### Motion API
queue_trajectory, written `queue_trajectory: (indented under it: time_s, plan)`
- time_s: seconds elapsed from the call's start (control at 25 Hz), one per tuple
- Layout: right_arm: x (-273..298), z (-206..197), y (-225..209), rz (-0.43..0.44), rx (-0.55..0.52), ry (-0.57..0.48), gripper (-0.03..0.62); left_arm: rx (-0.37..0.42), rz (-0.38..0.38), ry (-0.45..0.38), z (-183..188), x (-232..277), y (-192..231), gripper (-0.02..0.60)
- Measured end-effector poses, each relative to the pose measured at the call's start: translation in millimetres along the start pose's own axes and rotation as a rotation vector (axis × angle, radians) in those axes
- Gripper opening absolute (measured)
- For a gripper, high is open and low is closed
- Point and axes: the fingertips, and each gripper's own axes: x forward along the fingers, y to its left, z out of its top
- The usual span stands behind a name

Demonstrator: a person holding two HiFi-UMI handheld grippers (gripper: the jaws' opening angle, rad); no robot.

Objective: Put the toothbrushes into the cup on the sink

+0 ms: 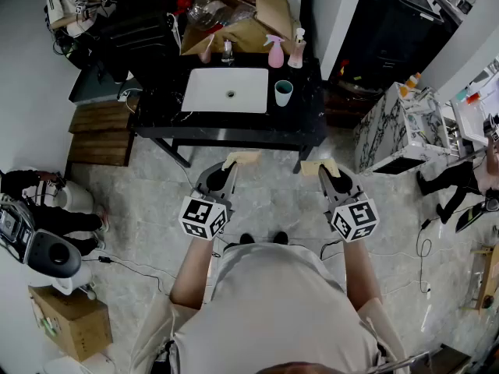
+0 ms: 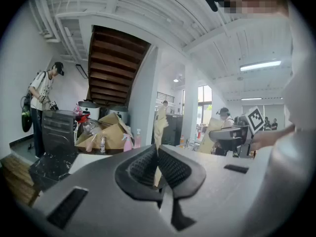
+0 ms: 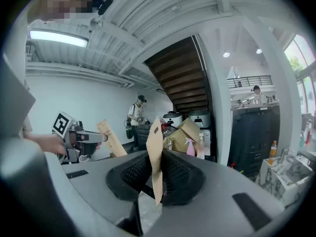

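Observation:
A teal cup (image 1: 283,93) stands on the black counter (image 1: 312,119) to the right of the white sink basin (image 1: 226,90). I stand on the floor, short of the counter. My left gripper (image 1: 226,167) is shut on a flat tan toothbrush pack (image 1: 242,159), which stands up between the pads (image 2: 159,125). My right gripper (image 1: 334,171) is shut on a second tan toothbrush pack (image 1: 320,167), whose edge shows upright in the jaws (image 3: 155,152). Each gripper view shows the other gripper (image 2: 232,135) (image 3: 86,138) level beside it.
A pink spray bottle (image 1: 276,51) and a pale bottle (image 1: 297,49) stand behind the basin, before an open cardboard box (image 1: 249,14). A marble-patterned cabinet (image 1: 390,127) is right of the counter, wooden steps (image 1: 97,135) left. A person (image 2: 42,95) stands at the far left.

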Motion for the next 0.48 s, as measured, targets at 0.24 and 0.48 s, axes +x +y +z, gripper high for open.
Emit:
queue_trajectory:
  time_s: [0.24,0.48]
  plan:
    - [1.7,-3.5,0.7,0.016,-0.005,-0.001,0.074,0.003,0.005,0.003,-4.3,1.3,-1.0,0.009]
    - [1.2,-3.2,-6.0,0.023,0.001,-0.006,0.074,0.007,0.011,0.011,-6.5,6.4,-5.9,0.009]
